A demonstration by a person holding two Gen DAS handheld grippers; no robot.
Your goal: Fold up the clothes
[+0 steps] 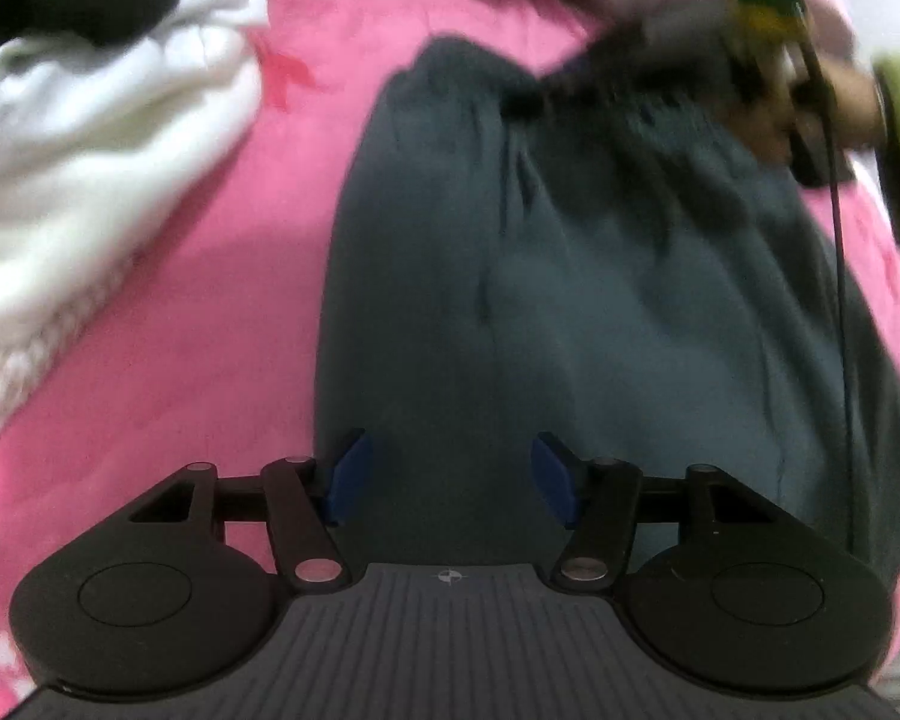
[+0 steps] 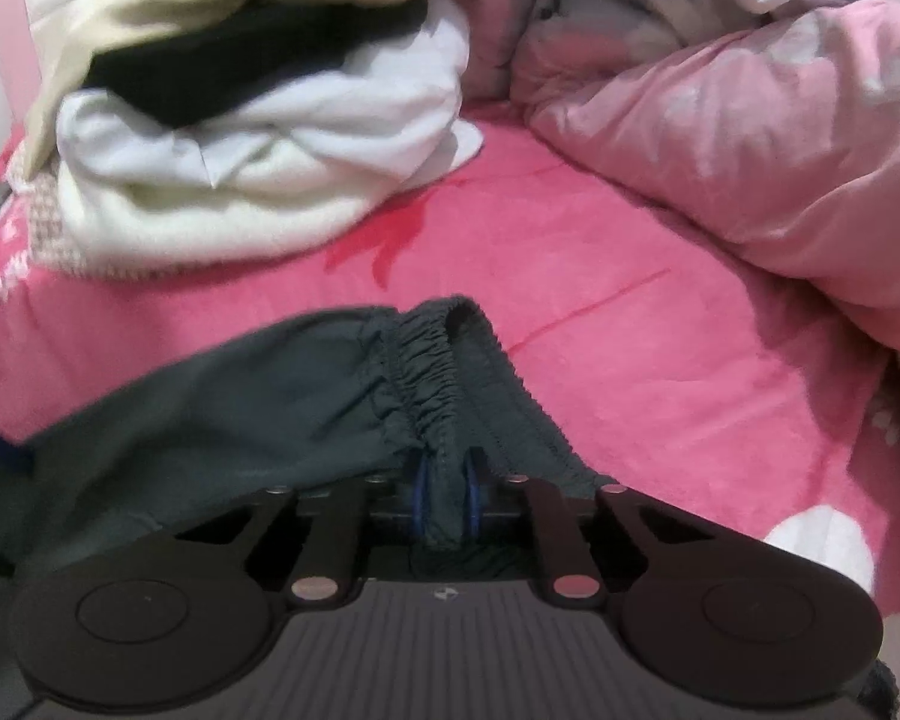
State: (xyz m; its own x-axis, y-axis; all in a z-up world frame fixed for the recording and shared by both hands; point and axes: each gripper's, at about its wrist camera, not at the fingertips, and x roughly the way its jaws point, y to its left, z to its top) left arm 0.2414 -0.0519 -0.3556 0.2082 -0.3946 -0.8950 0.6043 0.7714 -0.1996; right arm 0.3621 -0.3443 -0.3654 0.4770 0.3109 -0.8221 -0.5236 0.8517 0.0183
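While the dark grey-green trousers with a gathered elastic waistband [image 2: 432, 372] lie spread on the pink fleece bed cover [image 2: 660, 360], the right tongs [image 2: 448, 495] pinch a fold of that waistband, blue pads [image 2: 421, 495] narrow on the cloth. Left tongs [image 1: 450, 474] hang wide over the trouser fabric [image 1: 570, 300], nothing between the pads. Crumpled white-and-black clothes pile [image 2: 258, 138] sits beyond, apart from the trousers; pale pink quilt [image 2: 750, 150] bunched at right.
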